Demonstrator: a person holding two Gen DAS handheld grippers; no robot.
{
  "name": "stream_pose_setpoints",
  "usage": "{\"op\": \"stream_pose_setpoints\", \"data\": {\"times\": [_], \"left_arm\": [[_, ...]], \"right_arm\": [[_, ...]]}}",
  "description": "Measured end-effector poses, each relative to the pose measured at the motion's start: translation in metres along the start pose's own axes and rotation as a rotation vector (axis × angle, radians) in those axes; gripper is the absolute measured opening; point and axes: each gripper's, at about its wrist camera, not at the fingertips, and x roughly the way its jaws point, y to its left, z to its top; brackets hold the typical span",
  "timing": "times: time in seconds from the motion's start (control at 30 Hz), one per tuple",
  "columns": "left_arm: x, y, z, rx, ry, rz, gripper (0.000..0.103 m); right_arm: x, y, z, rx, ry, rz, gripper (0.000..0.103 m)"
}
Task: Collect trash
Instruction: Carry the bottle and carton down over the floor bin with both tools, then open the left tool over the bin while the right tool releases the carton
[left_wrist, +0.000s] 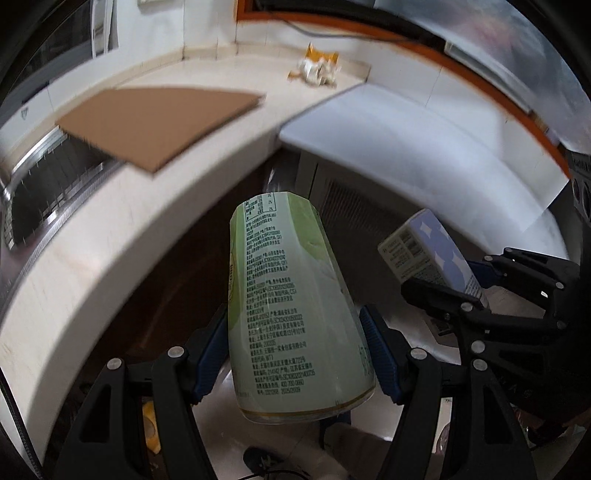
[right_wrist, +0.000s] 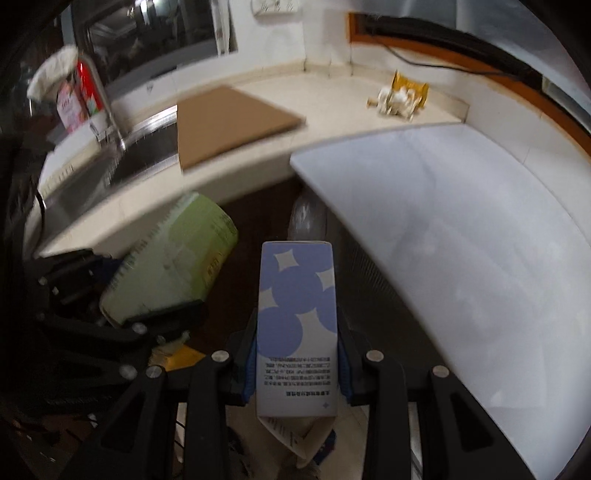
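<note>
Trash in both grips: green can (left_wrist: 295, 314) clamped across body by left hand-held gripper (left_wrist: 295, 354), pads part-spread; blue-patterned carton (right_wrist: 297, 325) pinched narrow in right hand-held gripper (right_wrist: 297, 365). Both tilted down off tabletop (left_wrist: 110, 229) edge – likely headed for bin below, unseen. Beyond: crumpled wrapper (right_wrist: 400, 96) left on tabletop, cardboard sheet (right_wrist: 229, 122) beside sink (right_wrist: 144, 155).
</note>
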Motion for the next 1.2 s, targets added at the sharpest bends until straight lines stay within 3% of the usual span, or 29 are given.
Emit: {"op": "stream_pose_setpoints", "data": {"times": [0.43,0.7,1.03,1.1,1.2], "left_arm": [[0.116,0.025,-0.064,-0.038,0.164,-0.044,0.068],[0.195,0.04,-0.082,-0.014,0.199,-0.074,0.068],[0.251,0.056,-0.102,0.038,0.222,-0.065,0.069],[0.256,0.06,-0.099,0.049,0.223,-0.07,0.072],[0.26,0.064,-0.103,0.064,0.209,-0.057,0.084]], "right_arm": [[0.126,-0.008,-0.075,0.059,0.169,0.005,0.034],[0.21,-0.017,-0.111,0.059,0.222,0.01,0.035],[0.277,-0.03,-0.128,0.092,0.257,-0.004,0.035],[0.285,-0.029,-0.13,0.084,0.252,0.008,0.042],[0.293,-0.025,-0.126,0.067,0.236,0.0,0.055]]}}
